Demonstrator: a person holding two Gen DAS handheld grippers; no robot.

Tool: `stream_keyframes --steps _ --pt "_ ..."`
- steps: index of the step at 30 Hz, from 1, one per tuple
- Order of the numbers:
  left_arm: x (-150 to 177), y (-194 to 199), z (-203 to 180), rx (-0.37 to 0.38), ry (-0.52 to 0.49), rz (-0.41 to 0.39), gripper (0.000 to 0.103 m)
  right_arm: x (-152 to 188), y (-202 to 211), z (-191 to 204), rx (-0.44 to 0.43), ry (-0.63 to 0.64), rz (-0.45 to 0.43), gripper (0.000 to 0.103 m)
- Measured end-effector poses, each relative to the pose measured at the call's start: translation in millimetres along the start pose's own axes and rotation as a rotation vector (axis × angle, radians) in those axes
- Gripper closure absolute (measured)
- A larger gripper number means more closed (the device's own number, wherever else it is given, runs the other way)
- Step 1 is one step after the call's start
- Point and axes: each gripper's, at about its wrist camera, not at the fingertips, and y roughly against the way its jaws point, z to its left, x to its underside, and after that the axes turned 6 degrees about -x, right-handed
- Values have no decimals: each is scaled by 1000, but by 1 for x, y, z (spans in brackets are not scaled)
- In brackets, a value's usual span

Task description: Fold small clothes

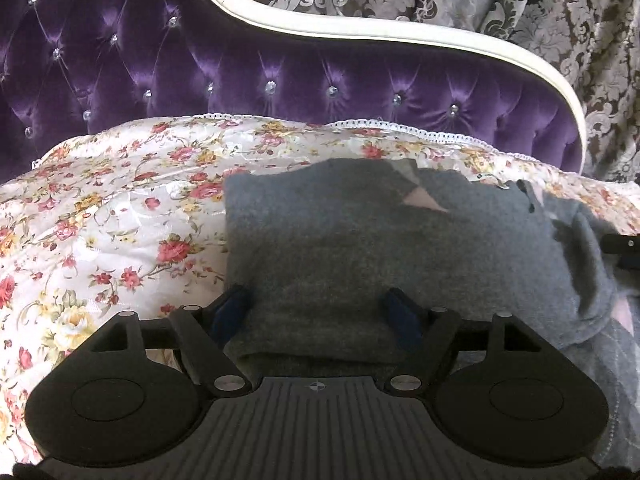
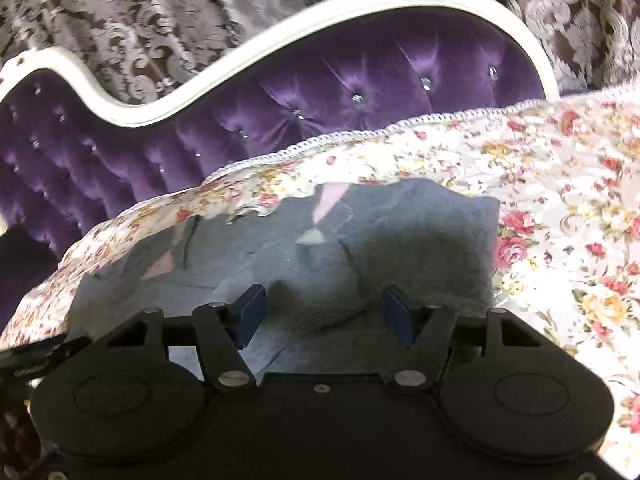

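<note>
A small grey knit garment (image 1: 360, 240) with pink patches lies partly folded on the floral bedspread (image 1: 100, 220). My left gripper (image 1: 318, 312) is open, its blue-padded fingers spread over the garment's near folded edge. In the right wrist view the same garment (image 2: 400, 248) lies in front of my right gripper (image 2: 324, 312), which is open over its near edge. Nothing is held by either gripper. The right gripper's tip shows at the right edge of the left wrist view (image 1: 624, 244).
A purple tufted headboard (image 1: 200, 72) with a white curved frame (image 1: 360, 30) stands behind the bed. Patterned grey-brown curtains (image 1: 540, 20) hang behind it. The floral bedspread (image 2: 560, 200) stretches to the sides of the garment.
</note>
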Motion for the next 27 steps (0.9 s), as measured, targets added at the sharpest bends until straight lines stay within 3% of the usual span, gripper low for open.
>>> stream_keyframes --steps 3,5,6,7,13,20,27 --pt "1 -1 -1 -3 0 4 26 -1 -6 0 -2 -5 5 39" --pt "2 -1 0 0 4 3 26 -3 -8 2 3 1 8 57" --pt "3 -1 1 0 5 3 26 -4 -8 4 14 9 14 82" --pt "3 -1 1 1 5 3 26 -5 -7 6 21 20 15 89" --pt "3 -1 1 -2 7 1 26 2 41 16 76 77 -90 90" --pt "3 -1 1 -3 5 1 26 22 44 -2 159 77 6 86" --pt "1 -2 1 -4 -2 3 26 17 55 13 149 110 -72 81"
